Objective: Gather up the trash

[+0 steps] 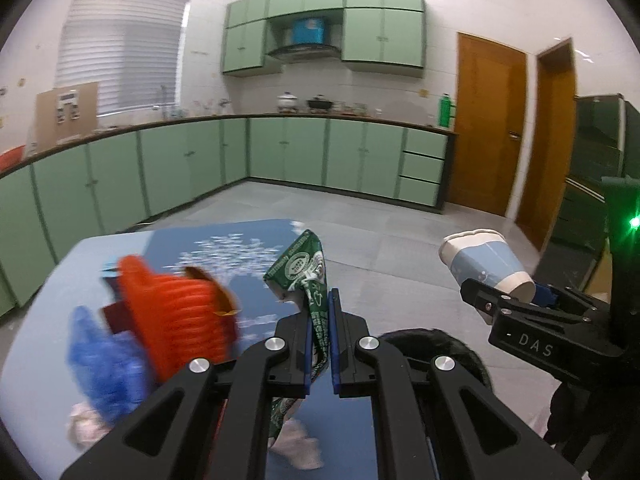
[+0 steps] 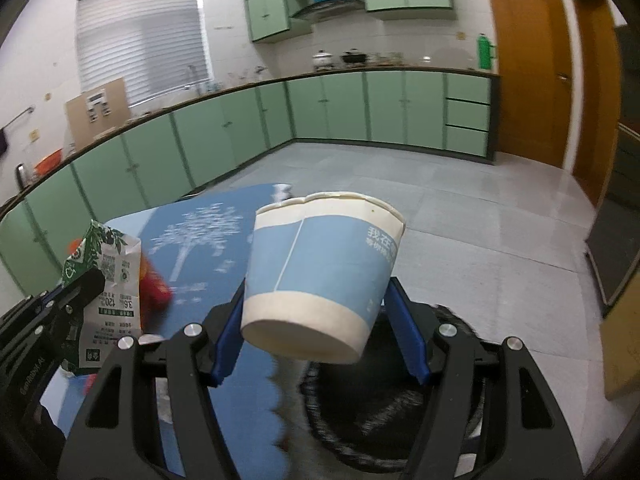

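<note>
In the left wrist view my left gripper [image 1: 320, 322] is shut on a flattened green-and-white milk carton [image 1: 302, 266], which sticks up between the blue pads above the blue table [image 1: 224, 240]. Off to the right, my right gripper [image 1: 520, 300] holds a blue-and-white paper cup [image 1: 482, 262] tilted on its side in the air. The right wrist view shows that paper cup [image 2: 320, 276] clamped between the pads of the right gripper [image 2: 320, 322], over a black bin [image 2: 392, 420]. The carton [image 2: 108, 280] and the left gripper [image 2: 78, 294] appear at its left.
An orange ribbed wrapper [image 1: 172, 320], a crumpled blue bag [image 1: 104, 360] and white tissue [image 1: 300, 446] lie on the table. The black bin's rim [image 1: 436, 344] sits beside the table's right edge. Beyond are grey floor tiles, green cabinets [image 1: 288, 152] and wooden doors [image 1: 490, 128].
</note>
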